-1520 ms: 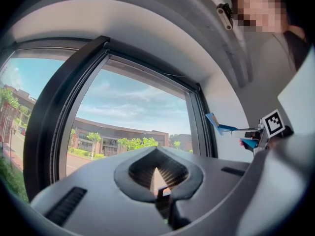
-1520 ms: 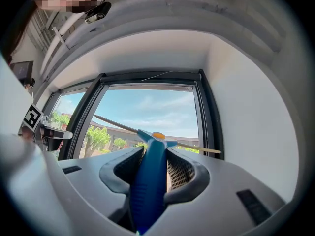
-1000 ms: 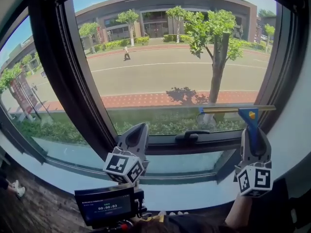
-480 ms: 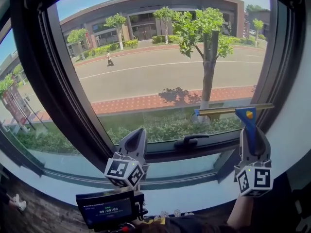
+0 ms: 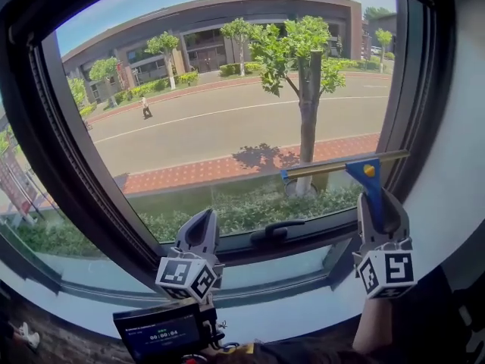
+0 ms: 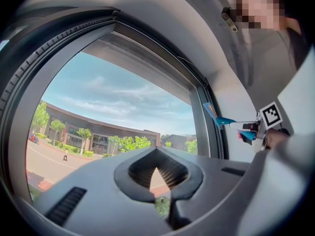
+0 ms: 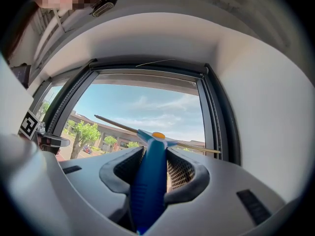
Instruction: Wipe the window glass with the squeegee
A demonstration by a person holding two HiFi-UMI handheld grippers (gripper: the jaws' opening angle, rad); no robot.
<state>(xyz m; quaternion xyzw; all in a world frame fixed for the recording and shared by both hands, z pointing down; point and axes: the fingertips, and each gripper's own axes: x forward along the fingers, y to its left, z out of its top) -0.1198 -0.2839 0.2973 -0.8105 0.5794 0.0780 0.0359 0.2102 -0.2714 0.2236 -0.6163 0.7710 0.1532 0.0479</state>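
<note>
The right gripper [image 7: 150, 167] is clamped on the blue handle of the squeegee [image 7: 147, 181], which stands up between its jaws, just as in the earlier frames. In the head view this gripper [image 5: 377, 203] holds the squeegee [image 5: 345, 164] with its blade lying nearly level across the lower right of the window glass [image 5: 220, 120], one end at the right side of the window frame [image 5: 413, 120], the other just past the trunk of the tree [image 5: 307, 89] outside. Compared with a second ago, the blade stands slightly higher above the window handle [image 5: 276, 231], and the whole scene has slid to the left in the view. The left gripper [image 6: 161, 191] has its jaws together with nothing between them; it [image 5: 200, 226] hangs below the sill of the frame, left of the window handle, above a small screen [image 5: 161, 331].
</note>
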